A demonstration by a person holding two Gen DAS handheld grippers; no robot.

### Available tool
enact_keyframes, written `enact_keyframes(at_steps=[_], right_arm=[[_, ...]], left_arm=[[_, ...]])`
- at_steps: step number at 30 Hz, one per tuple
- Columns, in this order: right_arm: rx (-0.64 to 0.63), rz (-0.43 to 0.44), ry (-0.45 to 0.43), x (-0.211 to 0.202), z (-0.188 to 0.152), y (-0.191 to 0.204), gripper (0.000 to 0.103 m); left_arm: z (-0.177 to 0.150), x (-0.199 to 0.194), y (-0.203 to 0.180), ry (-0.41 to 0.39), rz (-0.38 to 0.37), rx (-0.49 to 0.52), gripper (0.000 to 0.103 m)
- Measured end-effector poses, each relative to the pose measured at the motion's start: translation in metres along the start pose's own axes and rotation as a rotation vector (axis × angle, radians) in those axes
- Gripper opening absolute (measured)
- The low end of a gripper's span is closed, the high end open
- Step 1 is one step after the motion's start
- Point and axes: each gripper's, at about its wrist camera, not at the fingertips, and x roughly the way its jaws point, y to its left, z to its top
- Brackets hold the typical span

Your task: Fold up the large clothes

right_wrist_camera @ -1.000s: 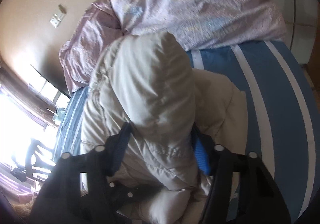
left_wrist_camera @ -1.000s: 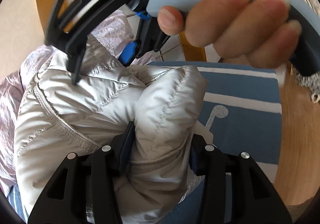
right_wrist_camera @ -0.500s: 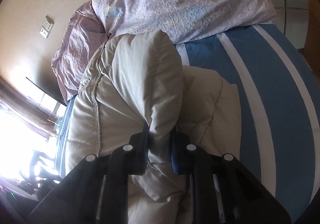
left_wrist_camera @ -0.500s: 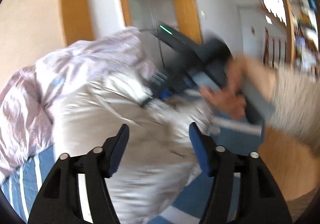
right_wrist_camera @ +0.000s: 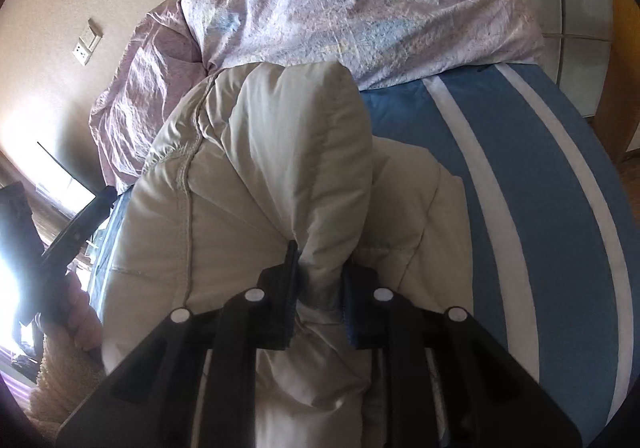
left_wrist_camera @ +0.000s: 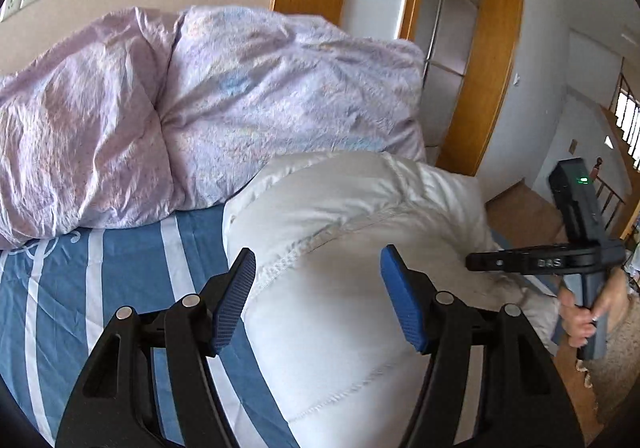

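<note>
A pale grey quilted down jacket (left_wrist_camera: 340, 208) lies bunched on the blue-and-white striped bed sheet (left_wrist_camera: 120, 268). My left gripper (left_wrist_camera: 318, 260) hovers over the jacket's left edge, jaws open, blue pads clear of the fabric. In the right wrist view my right gripper (right_wrist_camera: 320, 268) is shut on a puffy fold of the jacket (right_wrist_camera: 280, 152), which stands up like a sleeve between the pads. The right tool's fingers (left_wrist_camera: 500, 262) and the hand (left_wrist_camera: 580, 320) holding it show at the jacket's far right side.
A crumpled lilac duvet (left_wrist_camera: 240, 96) is piled against the wall behind the jacket. A wooden door frame (left_wrist_camera: 480, 88) and a glass panel stand at the bed's right end. Striped sheet (right_wrist_camera: 520, 188) lies bare to the jacket's right. A wall socket (right_wrist_camera: 86, 44) is at upper left.
My left gripper let go of the jacket fold, opened, rolled and drew back to the left. My right gripper closed on the upright fold and has held still since.
</note>
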Motion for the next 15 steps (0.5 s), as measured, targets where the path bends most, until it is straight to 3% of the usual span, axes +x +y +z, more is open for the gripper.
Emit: enact_keyframes(at_steps=[8, 15], right_arm=[[-0.001, -0.012, -0.028, 0.004, -0.006, -0.007, 0.021], [-0.007, -0.039, -0.039, 0.008, -0.012, -0.01, 0.022]], left_arm=[[-0.003, 0.023, -0.015, 0.037, -0.003, 0.039, 0.066], [-0.011, 0.037, -0.029, 0.073, 0.051, 0.101, 0.066]])
